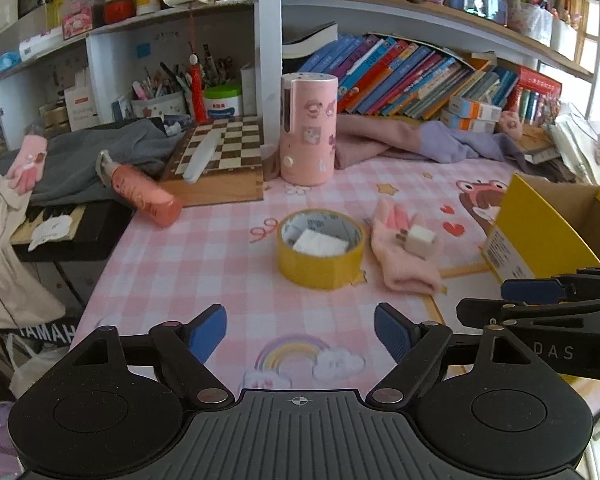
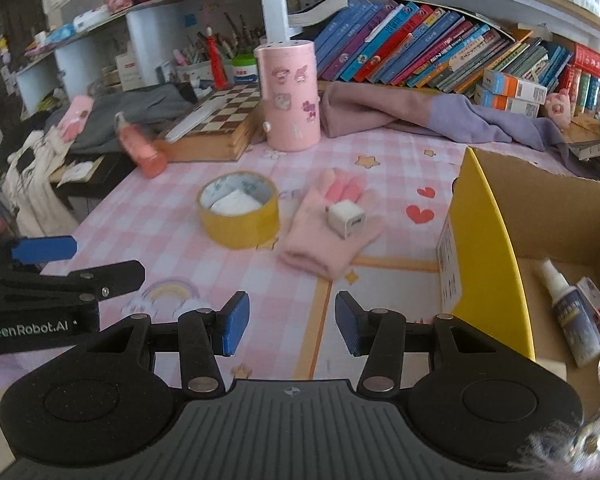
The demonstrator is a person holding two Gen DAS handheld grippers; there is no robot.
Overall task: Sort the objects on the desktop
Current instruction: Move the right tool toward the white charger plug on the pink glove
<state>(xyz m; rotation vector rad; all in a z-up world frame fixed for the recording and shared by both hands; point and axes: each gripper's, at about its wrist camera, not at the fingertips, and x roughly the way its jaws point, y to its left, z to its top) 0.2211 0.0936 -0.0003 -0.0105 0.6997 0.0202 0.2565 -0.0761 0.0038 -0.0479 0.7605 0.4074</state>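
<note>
One yellow tape roll, one pink glove on the bench, one white charger cube, one pink canister, one cardboard box, two spray bottles: and.

The left gripper hangs over the pink checked mat, its blue pads wide apart with nothing between them. Ahead stands a yellow tape roll with a white block inside. Just beside it lies a pink glove carrying a white charger cube. A yellow cardboard box stands at the right.

The yellow box runs off frame; its small packet is half-hidden.
</note>
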